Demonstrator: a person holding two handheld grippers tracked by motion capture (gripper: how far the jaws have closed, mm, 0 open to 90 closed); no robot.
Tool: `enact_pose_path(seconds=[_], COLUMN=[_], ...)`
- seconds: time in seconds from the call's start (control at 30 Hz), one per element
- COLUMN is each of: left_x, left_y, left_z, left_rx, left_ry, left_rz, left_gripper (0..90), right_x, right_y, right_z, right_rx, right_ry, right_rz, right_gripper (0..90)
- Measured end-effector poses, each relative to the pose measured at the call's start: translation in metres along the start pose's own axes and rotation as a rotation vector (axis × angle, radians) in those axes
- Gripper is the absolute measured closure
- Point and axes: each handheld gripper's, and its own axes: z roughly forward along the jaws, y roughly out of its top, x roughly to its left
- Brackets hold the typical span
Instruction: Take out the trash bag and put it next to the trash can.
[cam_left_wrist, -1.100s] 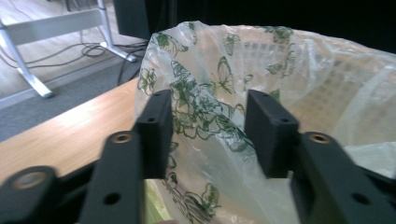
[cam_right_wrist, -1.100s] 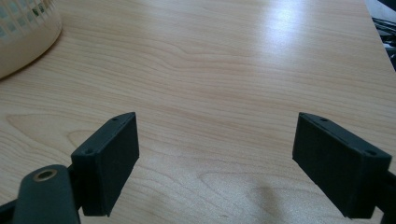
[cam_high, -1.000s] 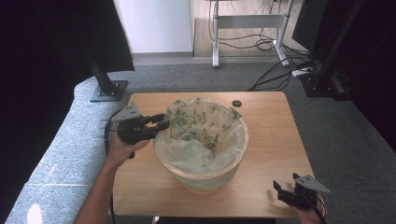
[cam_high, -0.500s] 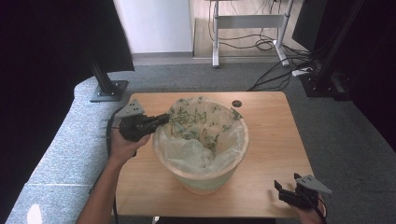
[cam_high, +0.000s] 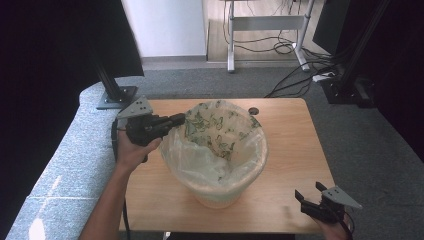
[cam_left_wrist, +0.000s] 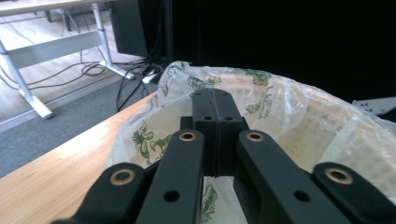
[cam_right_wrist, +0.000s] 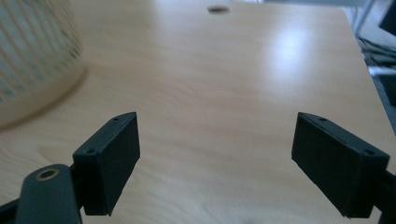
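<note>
Here, at about nine o'clock on the light wooden table (cam_high: 285, 150), my left gripper (cam_high: 176, 120) has its two black jaws pressed flat together, and a fold of the thin translucent plastic bin liner printed with green butterflies (cam_high: 220, 131) seems to be pinched between them at the near-left rim, though in the left gripper view the jaw faces meet so tightly that I can't make out the film itself in the seam. At the table's centre stands the round cream lattice-walled waste basket (cam_high: 220, 192), with the liner draped over its rim and ballooned loosely inside; it looks only partly seated, with the far edge at twelve o'clock standing up higher than the rest. A small dark round disc (cam_high: 254, 110) lies on the wood at about one o'clock, apart from the basket. Down at five o'clock, my right gripper (cam_high: 311, 196) sits low near the table's front edge with its jaws spread wide and nothing between them. My worry is the liner: pulled too hard from the nine o'clock side, the thin film could tear at the pinch or slip off the opposite rim, and with nothing bracing the light basket it could tip or slide toward my left hand (cam_high: 131, 150).
</note>
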Motion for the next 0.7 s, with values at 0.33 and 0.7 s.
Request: enact_pose_path(seconds=[0.33, 0.7], left_x=[0.008, 0.007], left_y=[-0.007, -0.005], left_z=[-0.001, -0.001], left_rx=[-0.012, -0.005], left_ry=[-0.033, -0.025], left_rz=[-0.034, -0.046], left_gripper=[90.0, 90.0], right_x=[0.006, 0.063], right_y=[0.072, 0.152], right_z=[-0.009, -0.041], right_rx=[-0.147, -0.258], right_ry=[0.22, 0.517], right_rz=[-0.025, -0.141], right_gripper=[15.1, 16.4])
